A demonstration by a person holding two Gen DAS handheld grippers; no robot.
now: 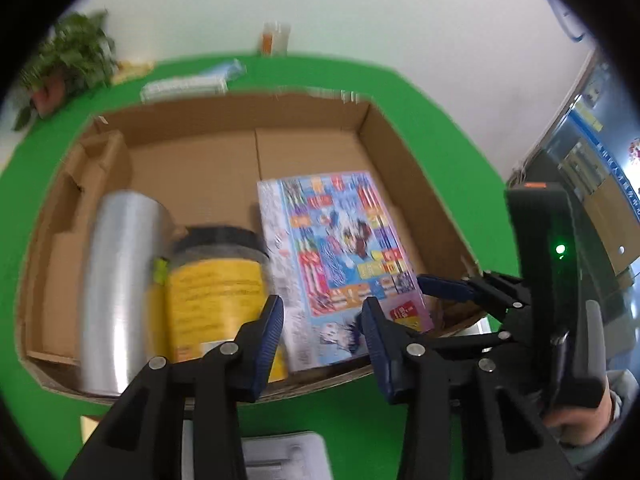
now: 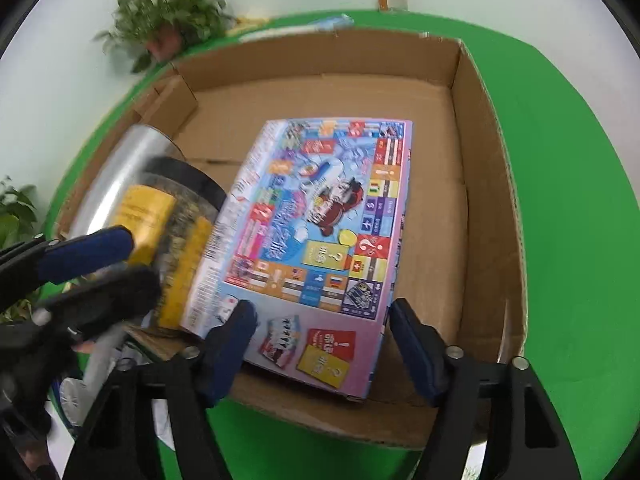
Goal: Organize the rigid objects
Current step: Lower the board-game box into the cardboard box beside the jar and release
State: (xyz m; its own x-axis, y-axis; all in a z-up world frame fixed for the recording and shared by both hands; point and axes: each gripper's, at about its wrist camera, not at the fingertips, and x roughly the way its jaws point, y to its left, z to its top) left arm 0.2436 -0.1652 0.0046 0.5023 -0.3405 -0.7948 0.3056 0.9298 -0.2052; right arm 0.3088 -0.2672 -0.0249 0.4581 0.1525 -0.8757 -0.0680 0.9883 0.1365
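The left gripper (image 1: pixel 322 322) hangs with its jaws apart and empty above the near wall of a cardboard box (image 1: pixel 404 148). The right gripper (image 2: pixel 322 330) is also spread and empty, over a colourful game box (image 2: pixel 320 216) lying flat inside. Beside it lie a yellow-labelled jar (image 1: pixel 216 276) and a silver cylinder (image 1: pixel 120 264), blurred, perhaps touching. The cardboard box sits on a green table (image 1: pixel 448 152).

Bright, even indoor light with soft shadows. Both fisheye views bend strongly at the dark rims, and motion blur smears the silver cylinder (image 1: pixel 120 280) left of the left gripper (image 1: pixel 322 320) and the plant (image 2: pixel 172 16) far beyond the right gripper (image 2: pixel 320 340).
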